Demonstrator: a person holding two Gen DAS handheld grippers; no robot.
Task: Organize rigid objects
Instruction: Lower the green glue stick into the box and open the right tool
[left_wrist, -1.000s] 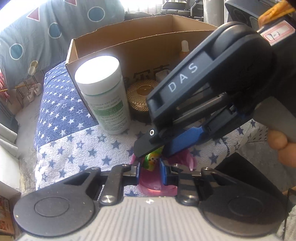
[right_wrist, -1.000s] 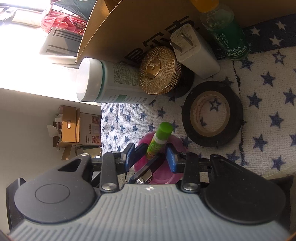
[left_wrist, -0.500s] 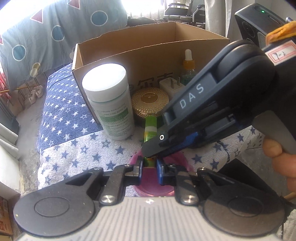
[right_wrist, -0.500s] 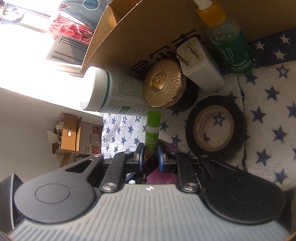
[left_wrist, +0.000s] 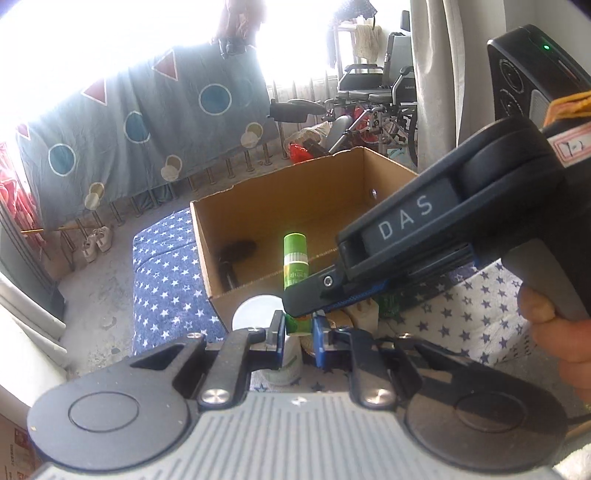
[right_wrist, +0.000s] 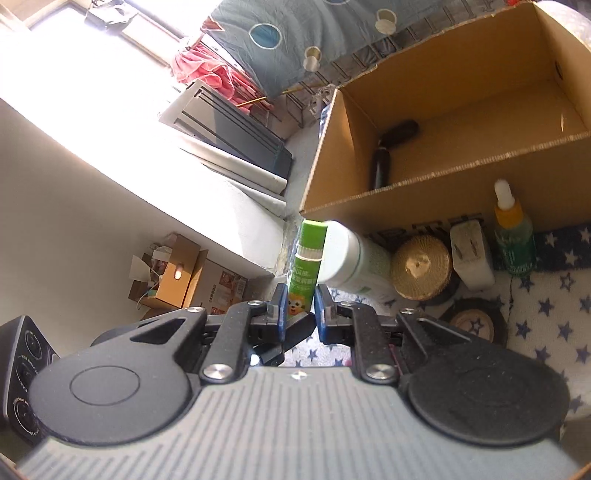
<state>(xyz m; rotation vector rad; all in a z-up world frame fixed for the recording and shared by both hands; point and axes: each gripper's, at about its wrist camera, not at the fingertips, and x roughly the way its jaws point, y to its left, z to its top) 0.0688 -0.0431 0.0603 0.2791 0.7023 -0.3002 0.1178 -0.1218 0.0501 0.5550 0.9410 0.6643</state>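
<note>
2 grippers, left gripper (left_wrist: 298, 329) and right gripper (right_wrist: 300, 308), both clamp 1 green glue stick (left_wrist: 295, 260), lifting it toward the cardboard box (left_wrist: 284, 199).

Bottles (right_wrist: 354, 258) stand before the box (right_wrist: 424, 192), which holds perhaps a brush (right_wrist: 388, 147).

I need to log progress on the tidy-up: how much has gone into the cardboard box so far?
Done: one dark object lies in the cardboard box. In hand: left gripper and right gripper both clamp the green glue stick. Left: white bottle, gold jar, charger, dropper bottle, tape roll.
</note>
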